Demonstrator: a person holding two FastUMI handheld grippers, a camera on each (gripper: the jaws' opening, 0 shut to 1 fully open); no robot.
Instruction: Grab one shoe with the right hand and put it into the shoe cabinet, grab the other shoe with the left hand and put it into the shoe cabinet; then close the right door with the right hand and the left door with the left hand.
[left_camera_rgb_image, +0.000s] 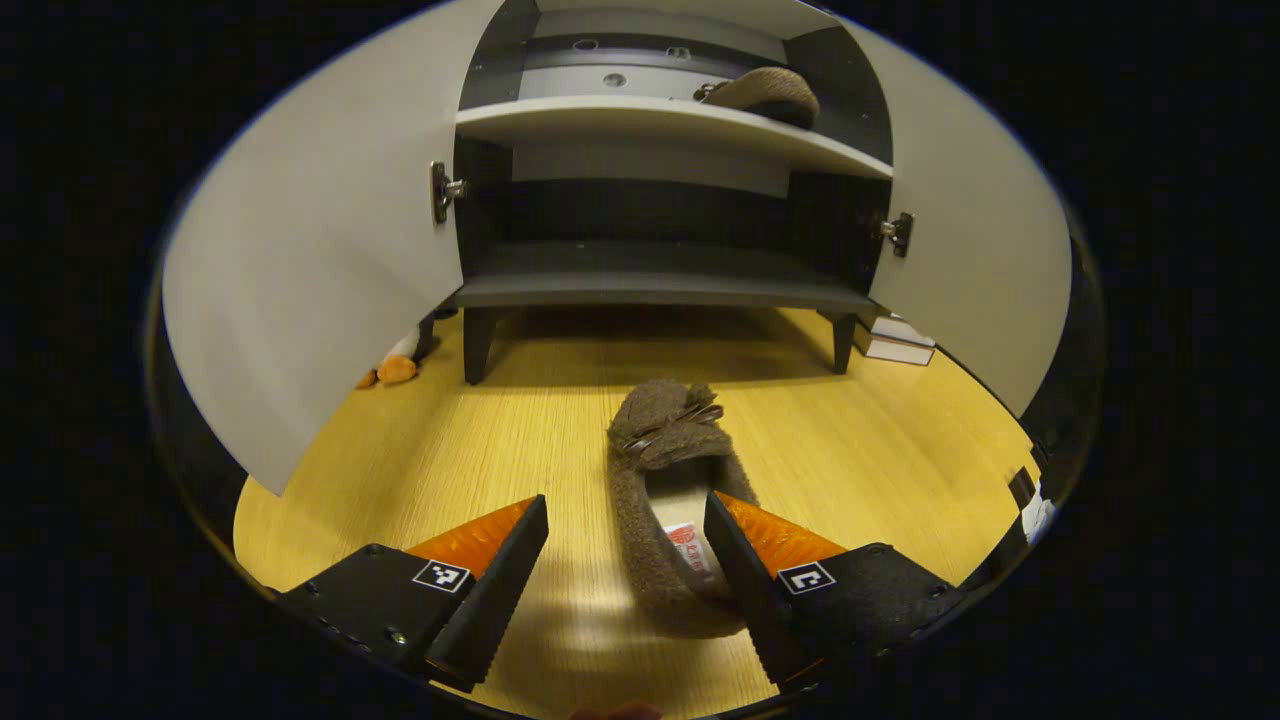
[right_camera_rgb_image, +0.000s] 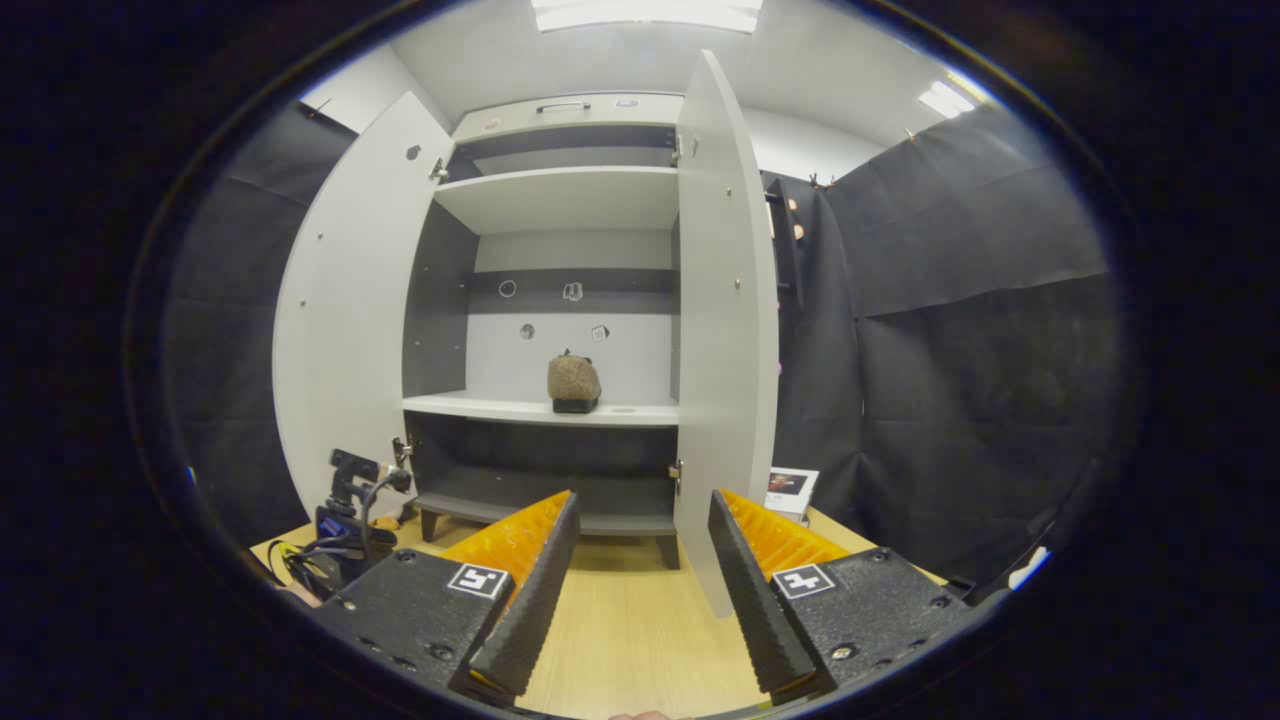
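A brown fuzzy shoe (left_camera_rgb_image: 665, 470) lies on the wooden floor (left_camera_rgb_image: 500, 440) in front of the shoe cabinet (left_camera_rgb_image: 660, 290), toe toward the cabinet. My left gripper (left_camera_rgb_image: 625, 508) is open low over it; one finger (left_camera_rgb_image: 735, 550) sits over the shoe's opening and the other stands to the shoe's left. The second brown shoe (left_camera_rgb_image: 765, 92) (right_camera_rgb_image: 573, 383) rests on a white shelf (right_camera_rgb_image: 540, 408) inside. Both doors stand open: the left door (left_camera_rgb_image: 320, 280) (right_camera_rgb_image: 340, 330) and the right door (left_camera_rgb_image: 980, 260) (right_camera_rgb_image: 725, 330). My right gripper (right_camera_rgb_image: 642, 505) is open and holds nothing, farther back facing the cabinet.
White boxes (left_camera_rgb_image: 895, 340) (right_camera_rgb_image: 790, 490) lie by the cabinet's right leg. A small orange and white toy (left_camera_rgb_image: 395, 365) sits behind the left door. A black camera mount with cables (right_camera_rgb_image: 345, 510) is low on the left in the right gripper view. Black cloth walls surround the booth.
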